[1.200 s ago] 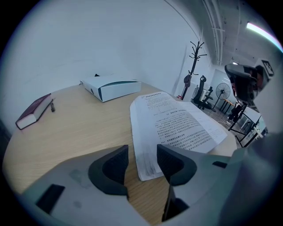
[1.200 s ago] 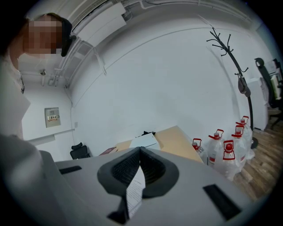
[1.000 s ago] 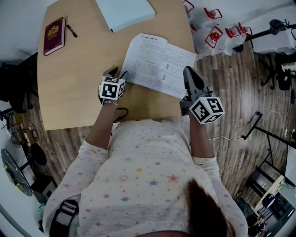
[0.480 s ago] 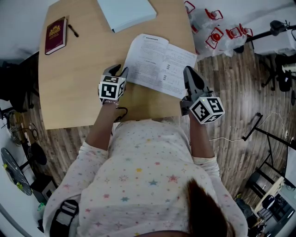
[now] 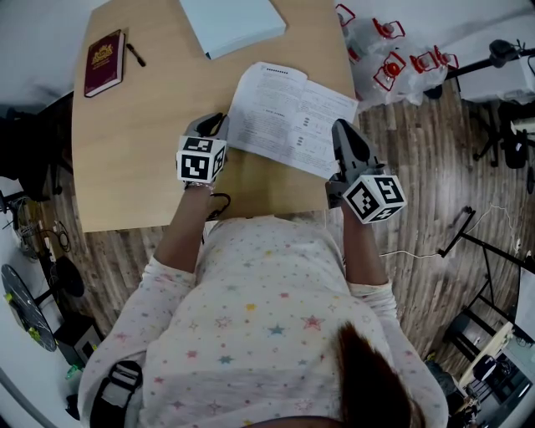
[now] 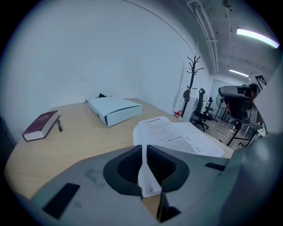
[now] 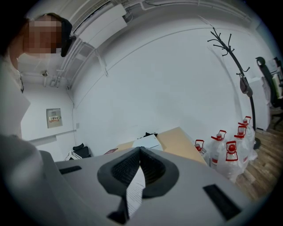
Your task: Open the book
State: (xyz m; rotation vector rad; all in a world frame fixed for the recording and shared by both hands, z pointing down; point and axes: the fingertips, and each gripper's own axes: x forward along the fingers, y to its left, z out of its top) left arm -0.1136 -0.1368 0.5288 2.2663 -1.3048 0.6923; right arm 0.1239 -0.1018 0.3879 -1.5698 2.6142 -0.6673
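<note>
The book (image 5: 292, 117) lies open on the wooden table (image 5: 142, 150), its white printed pages facing up. My left gripper (image 5: 219, 125) is at the book's left edge, shut on a page. In the left gripper view the jaws (image 6: 146, 148) pinch that page, and the open pages (image 6: 177, 137) spread beyond them. My right gripper (image 5: 341, 132) is at the book's right edge, by the table's right side. Its jaws (image 7: 139, 152) are shut on a printed page (image 7: 135, 190).
A dark red book (image 5: 104, 63) and a pen (image 5: 134, 54) lie at the table's far left. A pale blue box (image 5: 234, 21) sits at the far edge. Water bottles with red caps (image 5: 393, 54) stand on the floor to the right. A coat rack (image 6: 191, 84) stands beyond the table.
Hardly anything. The head view has drifted slightly, and both grippers stay shut on the open book's edges.
</note>
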